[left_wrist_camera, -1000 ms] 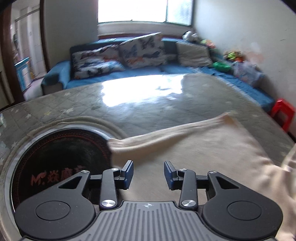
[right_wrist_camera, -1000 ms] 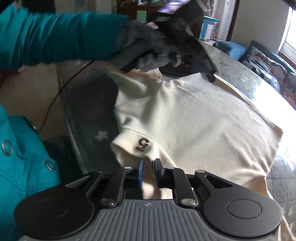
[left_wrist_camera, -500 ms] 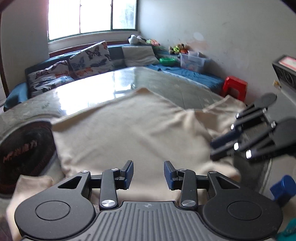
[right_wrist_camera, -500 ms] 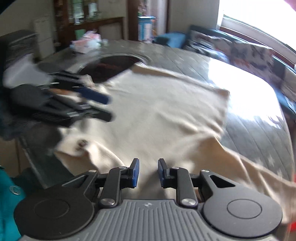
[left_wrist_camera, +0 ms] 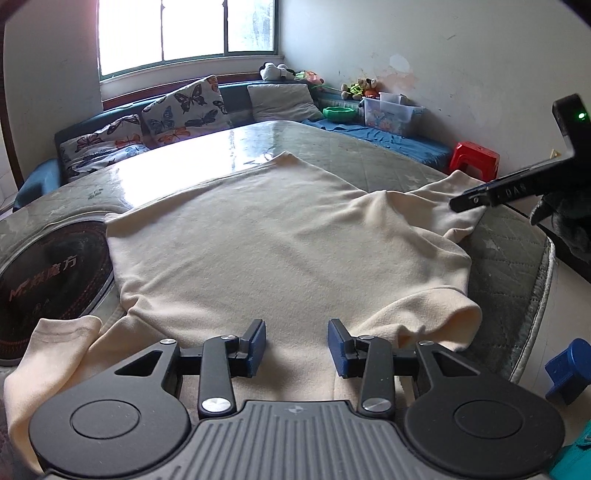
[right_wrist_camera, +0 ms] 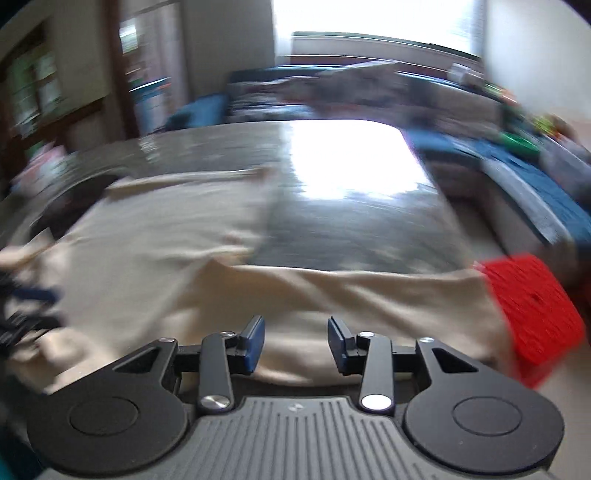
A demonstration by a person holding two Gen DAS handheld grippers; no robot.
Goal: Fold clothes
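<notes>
1. Shirt (left_wrist_camera: 280,240), cream colored, is lying spread out flat on the desk (left_wrist_camera: 388,162), taking up most of the near half, with its body running toward the far edge.
2. One sleeve (left_wrist_camera: 55,343) flops over the near left corner, next to a round black panel (left_wrist_camera: 48,269) set into the desk top. The other sleeve (left_wrist_camera: 443,199) stretches toward the right edge.
3. Left gripper (left_wrist_camera: 296,345) hovers low over the near hem of the shirt, jaws spread wide with only cloth showing between them, not pinching anything.
4. Right gripper (right_wrist_camera: 296,345) is out over that right sleeve near the right edge; its own view is badly motion-blurred, but the jaws are clearly spread apart and holding nothing.
5. From the left wrist view you can see the right gripper's dark tip sitting right at the sleeve end; can't tell if it's actually touching the fabric.
6. Red stool (left_wrist_camera: 474,157) stands on the floor past the right edge, and a sofa with butterfly cushions (left_wrist_camera: 184,107) sits beyond the far edge under the window (left_wrist_camera: 184,33).
</notes>
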